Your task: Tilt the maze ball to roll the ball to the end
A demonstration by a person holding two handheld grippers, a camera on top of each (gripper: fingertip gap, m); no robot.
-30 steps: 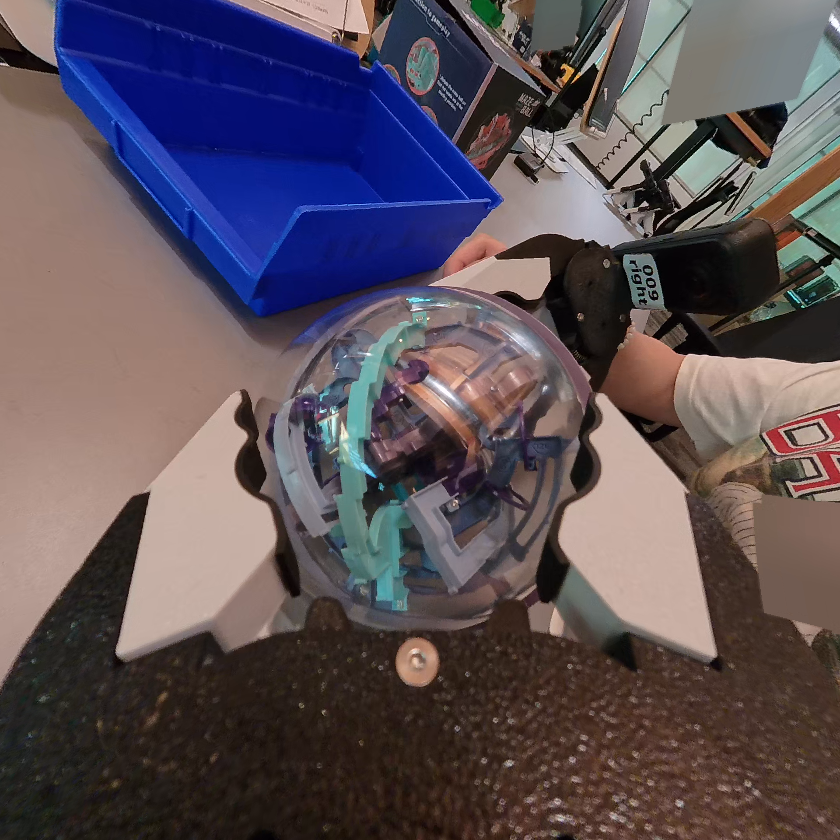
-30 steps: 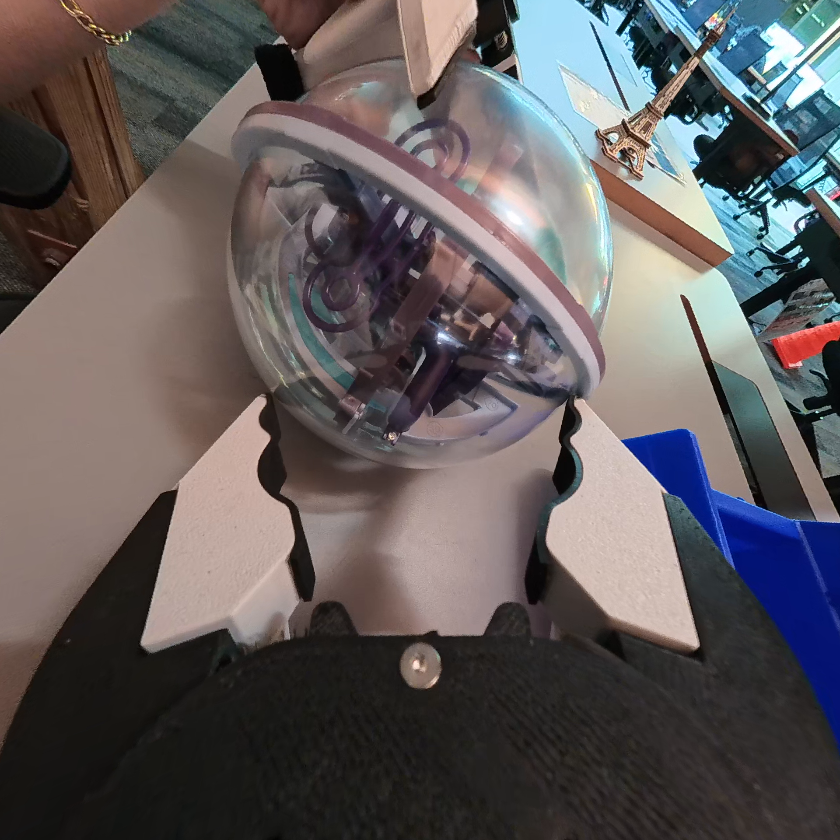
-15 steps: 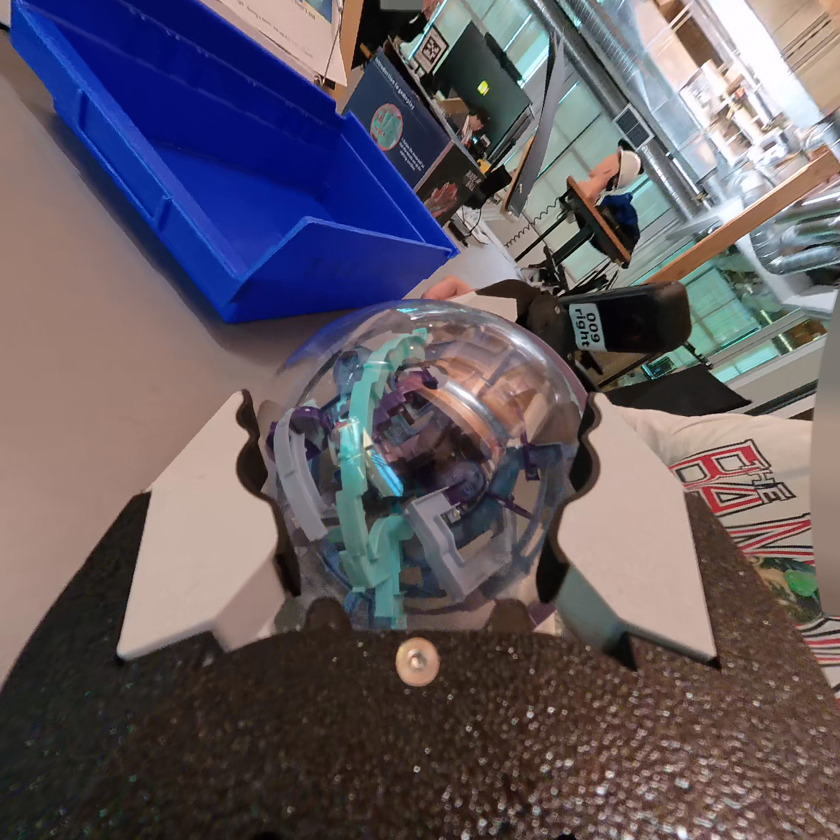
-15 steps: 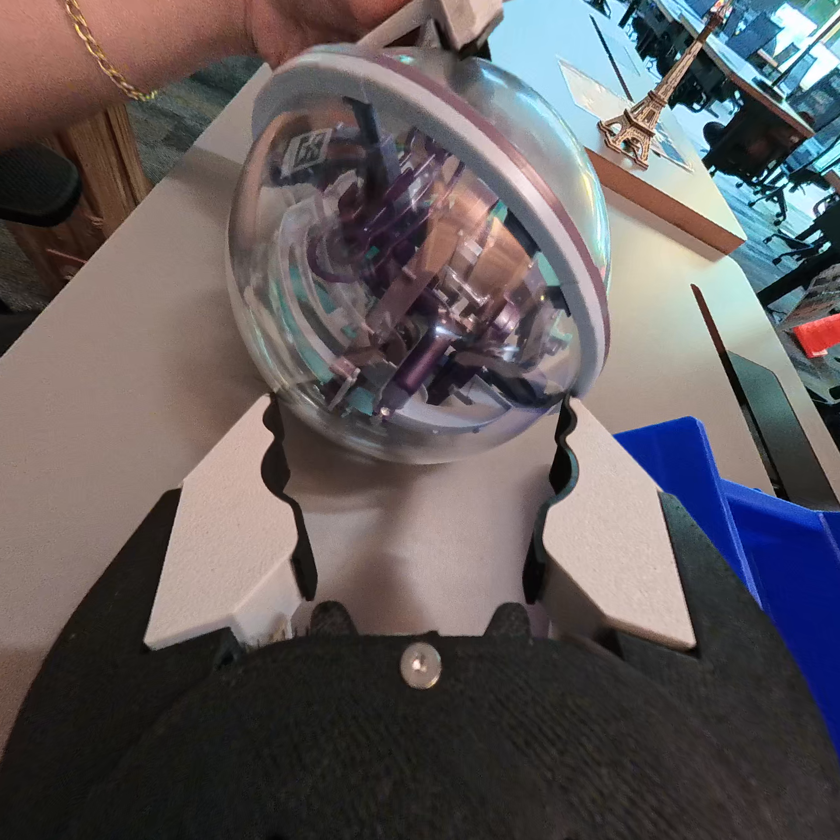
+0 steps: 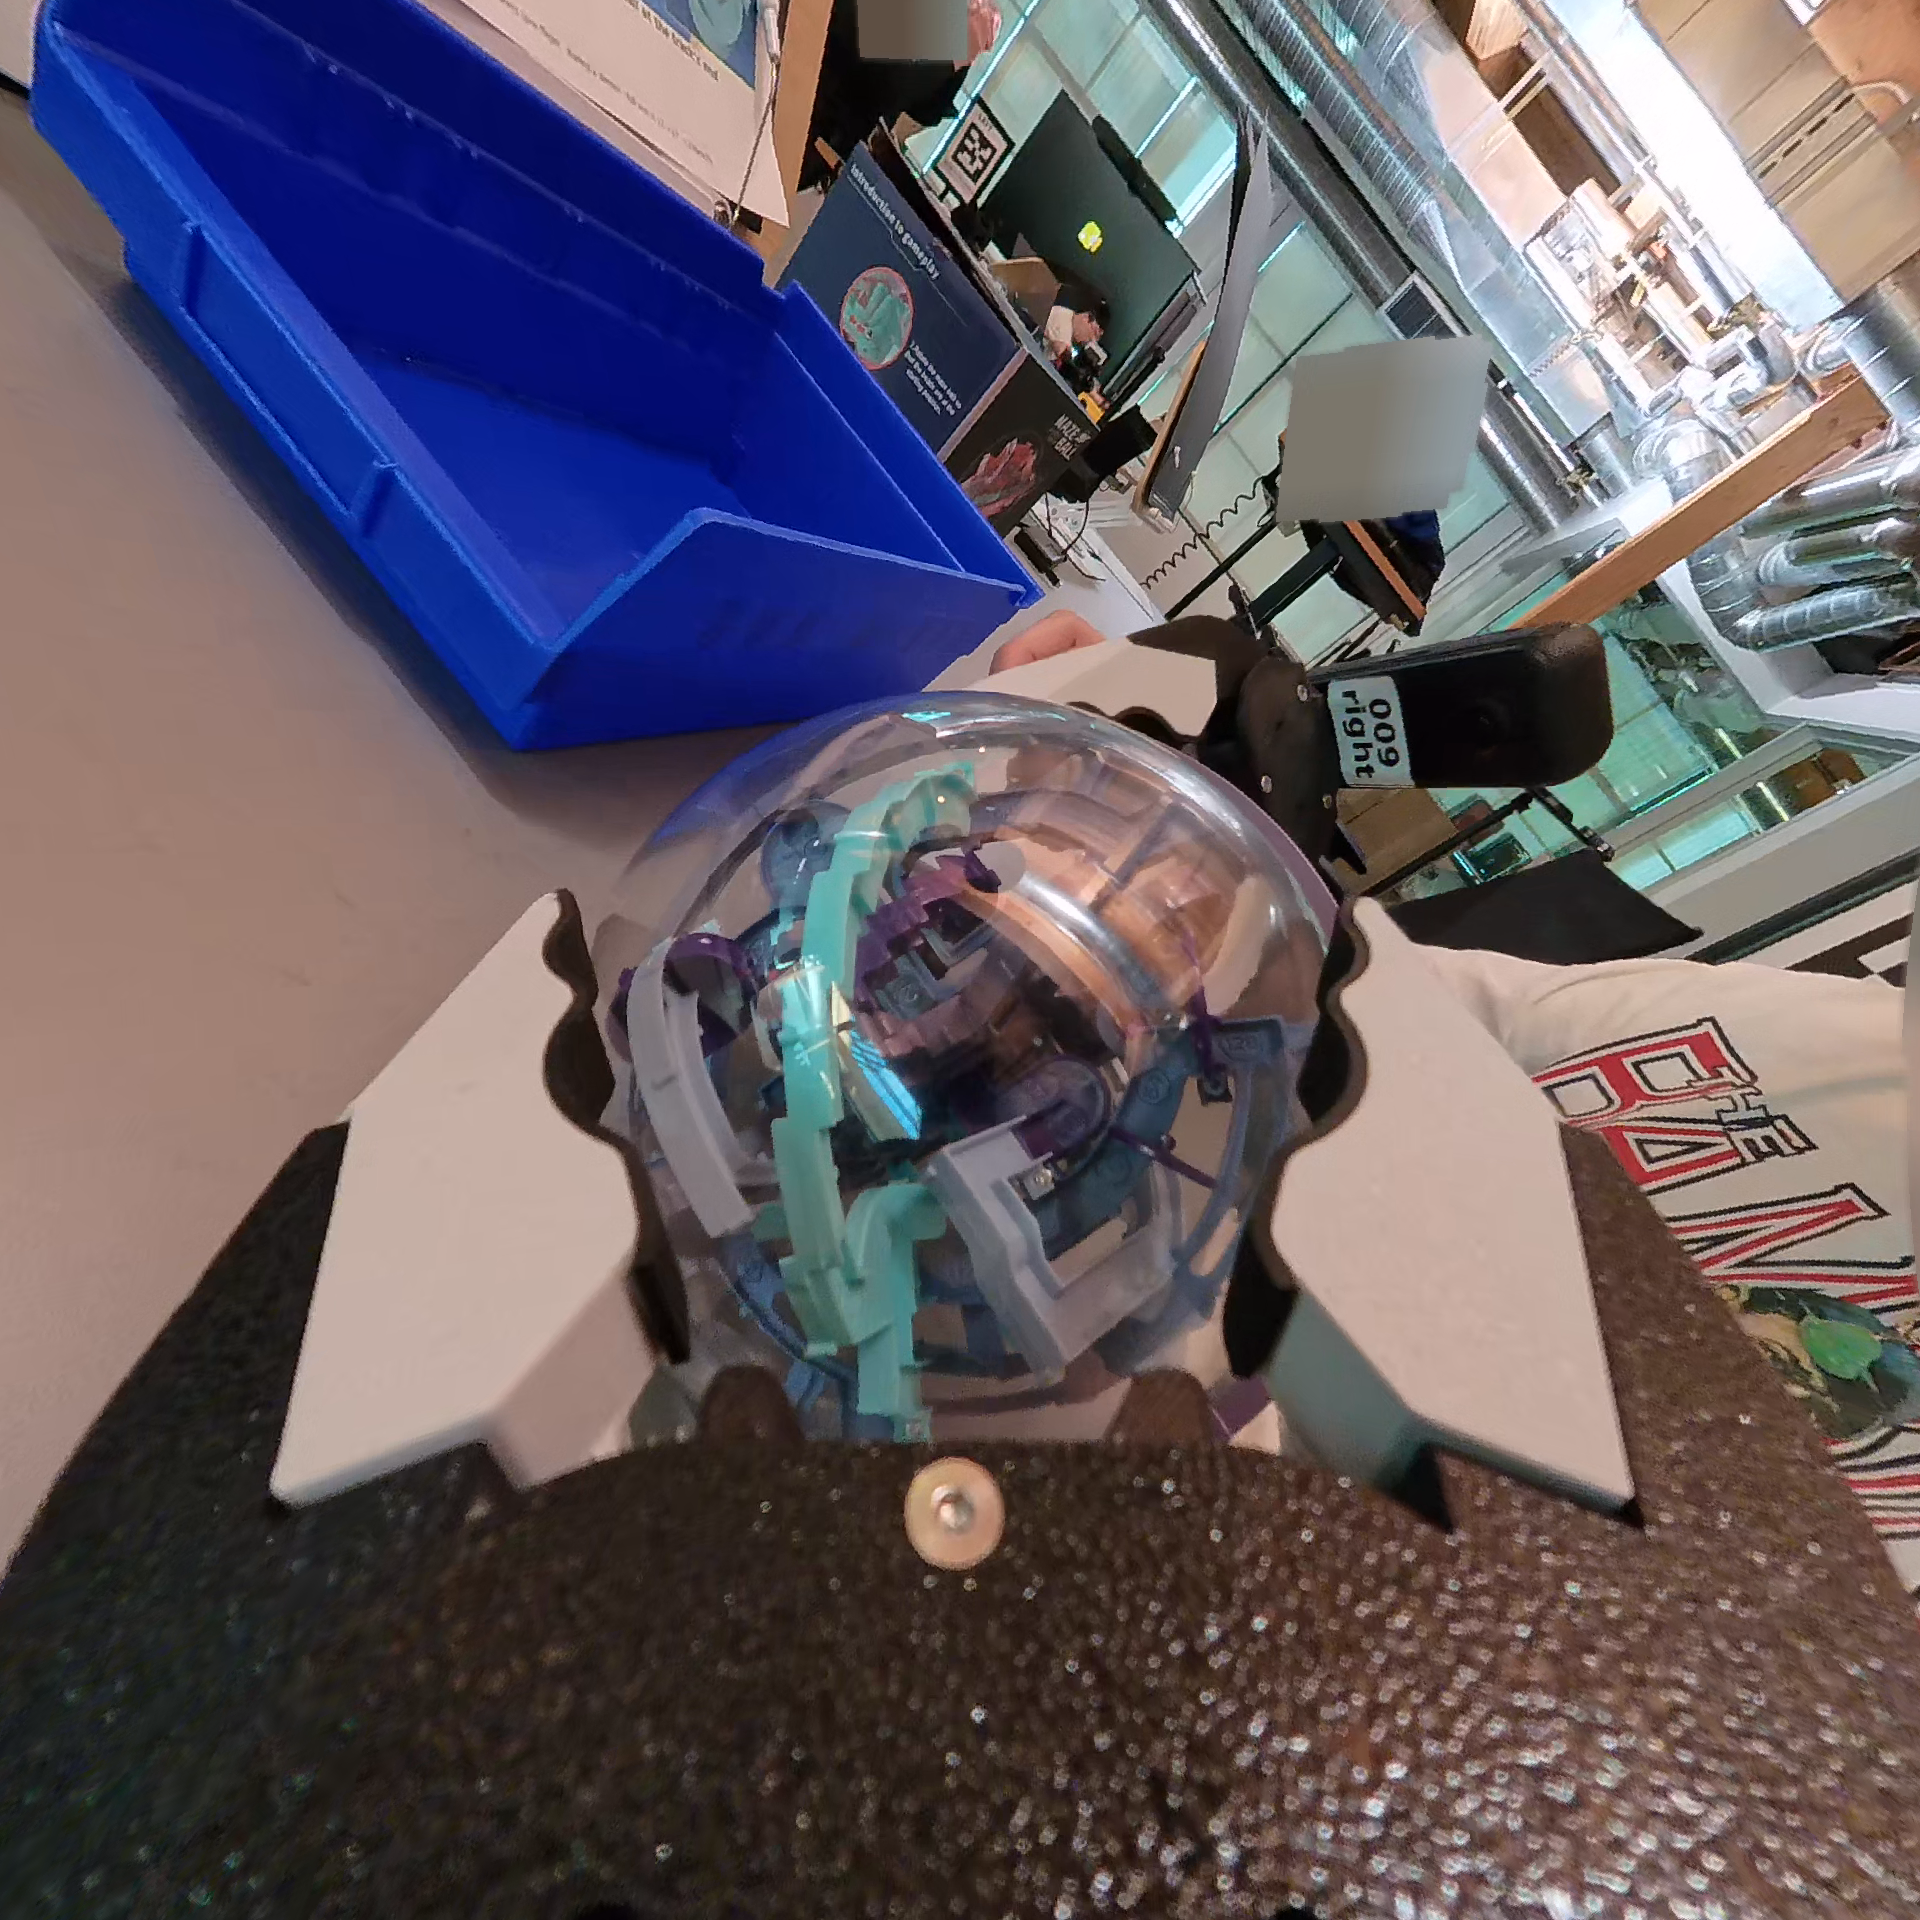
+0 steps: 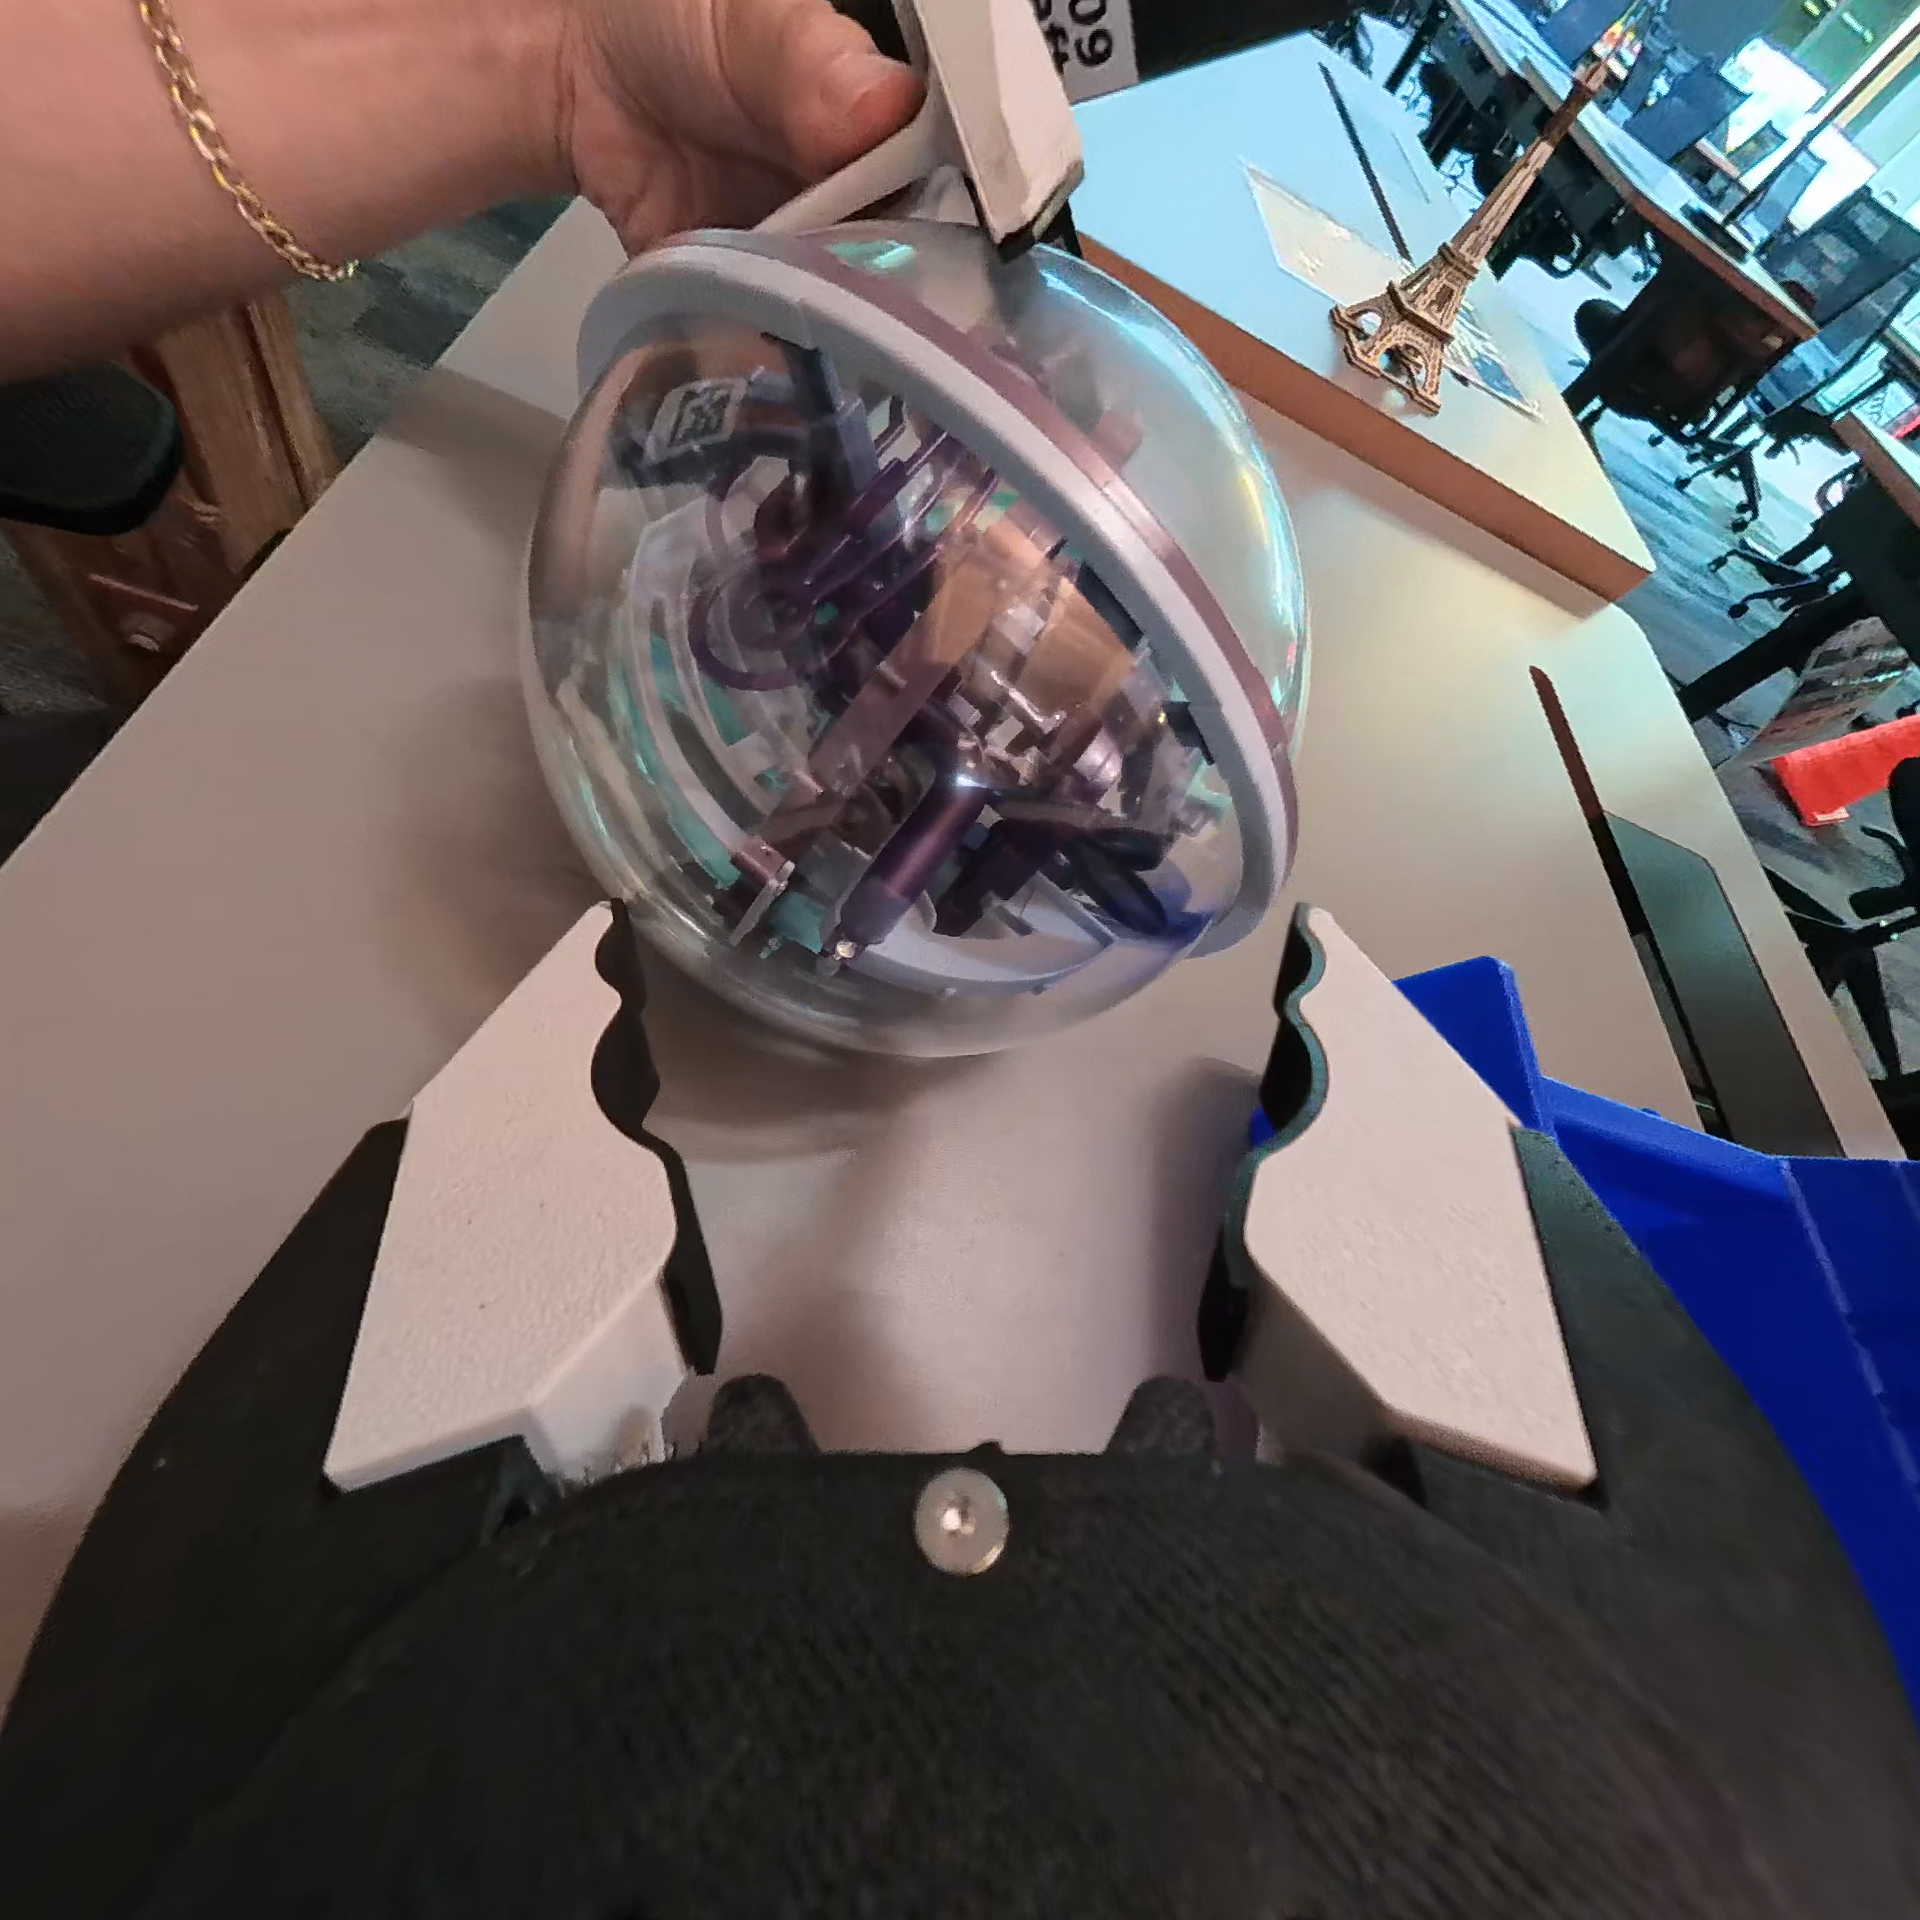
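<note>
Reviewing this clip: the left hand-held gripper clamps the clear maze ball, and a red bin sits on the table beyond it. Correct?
Not quite: the bin is blue, as the left wrist view shows. The rest stands: the left hand-held gripper clamps the clear maze ball on the table.

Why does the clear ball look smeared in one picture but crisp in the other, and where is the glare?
Right wrist view: the maze ball is motion-blurred along its lower edge, with a bright glint near its centre. Left wrist view: it is sharp, with window reflections across the dome, and straight background lines bend from the wide lens.
</note>
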